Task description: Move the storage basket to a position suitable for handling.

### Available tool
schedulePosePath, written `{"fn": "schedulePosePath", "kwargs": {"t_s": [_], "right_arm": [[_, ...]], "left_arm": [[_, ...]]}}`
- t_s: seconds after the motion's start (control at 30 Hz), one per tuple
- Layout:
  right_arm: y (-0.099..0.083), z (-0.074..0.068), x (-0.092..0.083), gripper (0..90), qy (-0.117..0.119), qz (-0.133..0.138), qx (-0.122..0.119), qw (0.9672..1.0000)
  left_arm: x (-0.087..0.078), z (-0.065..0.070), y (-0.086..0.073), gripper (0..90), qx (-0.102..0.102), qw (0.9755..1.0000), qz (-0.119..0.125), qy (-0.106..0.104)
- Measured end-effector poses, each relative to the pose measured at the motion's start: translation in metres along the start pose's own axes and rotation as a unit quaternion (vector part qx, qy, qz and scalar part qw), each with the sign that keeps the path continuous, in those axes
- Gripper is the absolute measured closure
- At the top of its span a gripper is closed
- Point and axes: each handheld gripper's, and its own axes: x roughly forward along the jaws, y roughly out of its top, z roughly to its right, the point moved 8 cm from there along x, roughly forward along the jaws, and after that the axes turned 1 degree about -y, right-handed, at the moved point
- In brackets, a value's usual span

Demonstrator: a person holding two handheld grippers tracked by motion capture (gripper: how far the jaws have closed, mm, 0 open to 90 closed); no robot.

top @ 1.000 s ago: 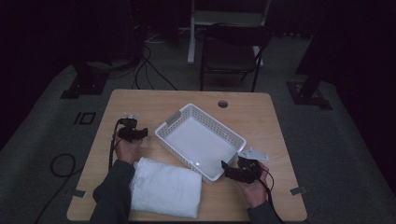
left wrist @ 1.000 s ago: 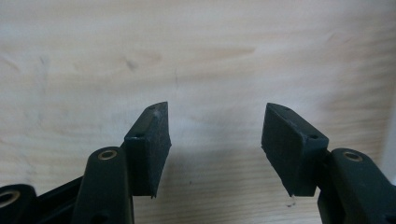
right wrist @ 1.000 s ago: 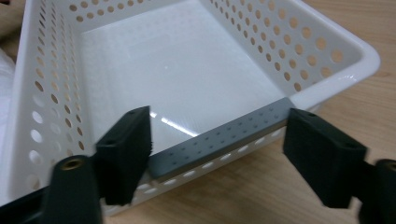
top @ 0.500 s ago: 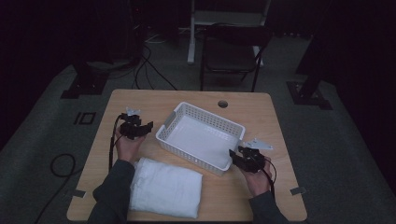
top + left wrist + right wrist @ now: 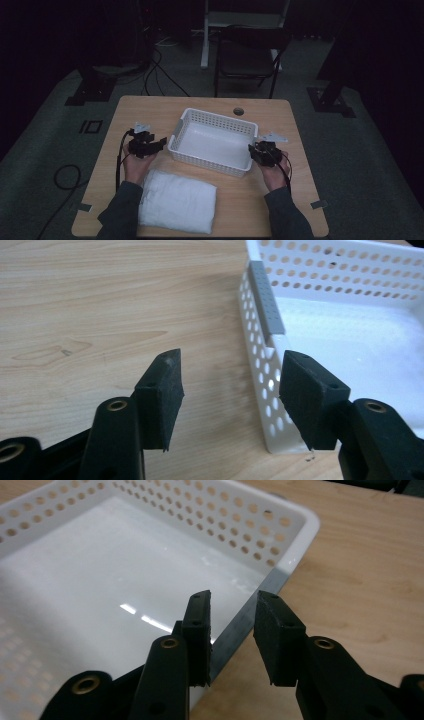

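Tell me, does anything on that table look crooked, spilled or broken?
Only the white perforated basket sits askew, turned at an angle to the table's edges. It is empty and looks undamaged. The folded white towel lies neatly near the front edge, and nothing looks spilled.

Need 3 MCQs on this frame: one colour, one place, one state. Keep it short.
1. The basket is:
A. blue
B. white
C. black

2. The folded towel lies:
A. inside the basket
B. on the table, nearer the person than the basket
C. on the floor

3. The basket is:
A. empty
B. full of cloths
C. upside down

Key:
1 B: its perforated walls and its floor show white.
2 B: it lies flat on the wood by the near edge, apart from the basket.
3 A: both gripper views show its floor bare.
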Motion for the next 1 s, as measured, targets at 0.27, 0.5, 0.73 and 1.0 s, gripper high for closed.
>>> {"fn": "schedulePosePath", "kwargs": {"t_s": [0.27, 0.5, 0.73, 1.0], "right_arm": [[0.008, -0.006, -0.009, 51.9, 0.019, 0.016, -0.005, 0.9997], [-0.013, -0.032, -0.042, 26.3, 0.052, 0.033, -0.017, 0.9980], [-0.038, -0.050, -0.052, 16.5, 0.063, 0.015, -0.045, 0.9969], [-0.047, -0.045, -0.032, 25.6, 0.061, -0.019, -0.051, 0.9967]], "left_arm": [[-0.007, 0.005, -0.012, 39.6, 0.010, 0.9998, -0.003, -0.015], [-0.010, 0.008, -0.022, 38.6, 0.020, 0.9995, -0.010, -0.022], [-0.008, 0.014, -0.025, 38.1, 0.021, 0.9993, -0.012, -0.030], [-0.005, 0.020, -0.027, 36.7, 0.032, 0.9987, -0.018, -0.035]]}}
